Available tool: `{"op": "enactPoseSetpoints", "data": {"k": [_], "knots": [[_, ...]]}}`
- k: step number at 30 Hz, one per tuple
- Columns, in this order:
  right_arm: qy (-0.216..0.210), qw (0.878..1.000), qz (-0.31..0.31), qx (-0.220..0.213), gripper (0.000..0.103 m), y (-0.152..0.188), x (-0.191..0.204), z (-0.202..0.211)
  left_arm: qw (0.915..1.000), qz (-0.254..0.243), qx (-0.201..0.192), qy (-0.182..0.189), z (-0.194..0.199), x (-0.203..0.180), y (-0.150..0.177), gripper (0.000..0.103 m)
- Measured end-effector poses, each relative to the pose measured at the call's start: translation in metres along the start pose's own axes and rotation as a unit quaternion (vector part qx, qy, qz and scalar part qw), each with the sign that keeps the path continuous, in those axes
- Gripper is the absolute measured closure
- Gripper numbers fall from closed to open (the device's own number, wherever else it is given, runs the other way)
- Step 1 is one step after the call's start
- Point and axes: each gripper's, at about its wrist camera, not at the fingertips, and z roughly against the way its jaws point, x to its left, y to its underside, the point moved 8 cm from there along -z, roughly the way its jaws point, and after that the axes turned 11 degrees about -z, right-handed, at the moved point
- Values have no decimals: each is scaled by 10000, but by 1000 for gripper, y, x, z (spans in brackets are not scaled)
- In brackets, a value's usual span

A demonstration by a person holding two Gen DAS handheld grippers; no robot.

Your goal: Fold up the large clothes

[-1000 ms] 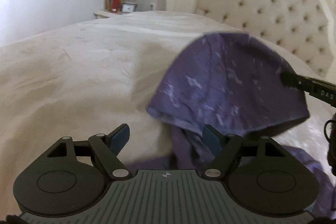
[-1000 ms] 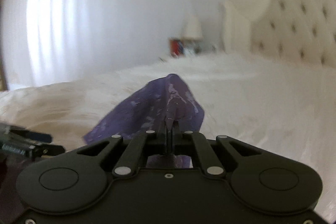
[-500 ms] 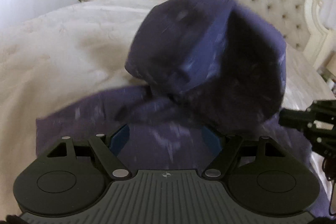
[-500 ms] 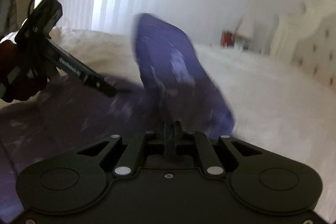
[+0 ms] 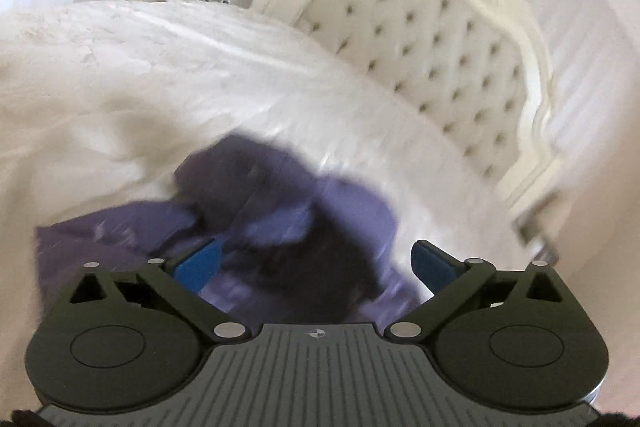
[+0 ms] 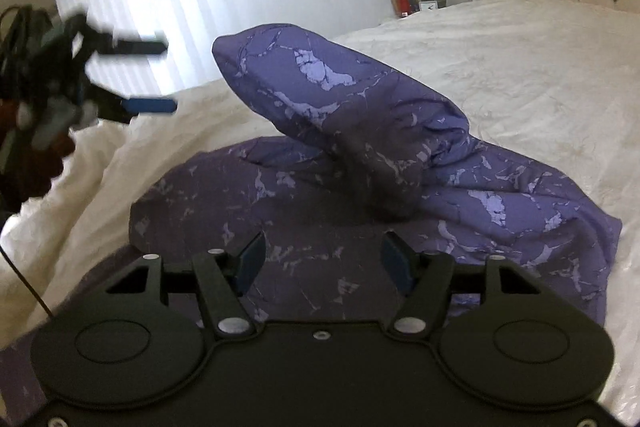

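Dropped since a second ago: purple garment (image 6: 360, 155), no longer pinched aloft by the right gripper (image 6: 322, 259), now slumps on the bed (image 6: 520, 67), one fold humped up. Thin fabric, pale marbled print, creased. Right jaws opening, nothing gripped, cloth below. Left gripper (image 5: 316, 261) jaws opening wide, released, above the blurred garment. Bedspread white, rumpled; tufted cream headboard (image 5: 440, 47) behind.

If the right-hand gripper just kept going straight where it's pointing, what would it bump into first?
Most likely the purple garment on the bed. The right gripper, jaws opening with nothing pinched, aims at the flat cloth just ahead, with the raised fold behind it. Depth is hard to judge.
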Motion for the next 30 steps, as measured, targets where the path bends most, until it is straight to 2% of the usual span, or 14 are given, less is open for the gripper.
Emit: {"op": "enactPoseSetpoints", "data": {"k": [2,7,8,9,10,11,12,13,17,20,23,25,27,30], "knots": [[-15,10000,-88,2,35,1,1,-2,9997,225,-21,11,-11,0,-12,0],[-69,9998,-182,43,35,4,6,-8,9954,927,202,-155,-49,9,-22,0],[-95,9998,-175,55,35,5,8,-10,9939,1063,259,-165,-57,11,-22,2],[-114,9998,-162,56,35,5,10,-11,9921,1193,357,-180,-65,13,-21,7],[-121,9998,-139,59,35,5,12,-13,9906,1292,415,-165,-66,15,-18,19],[-138,9998,-119,63,34,5,13,-16,9887,1413,460,-199,-71,17,-15,53],[-171,9998,-101,69,34,3,15,-19,9869,1515,493,-274,-72,19,-12,77],[-201,9997,-93,76,34,2,17,-22,9857,1588,457,-324,-73,20,-9,85],[-235,9995,10,216,34,-6,21,-49,9865,1617,191,-157,-68,15,-6,87],[-48,9989,237,408,34,-12,16,-75,9853,1704,69,-26,-63,10,-4,87],[631,9945,791,286,36,-29,0,-91,9827,1839,-111,169,-52,6,3,87],[1298,9844,1187,-96,37,-49,-15,-89,9825,1834,-217,257,-47,4,12,87],[1774,9738,1336,-490,36,-66,-30,-81,9849,1702,-195,251,-47,-1,30,87],[1896,9757,1000,-447,35,-68,-50,-73,9898,1415,95,101,-54,-3,69,87]]}}
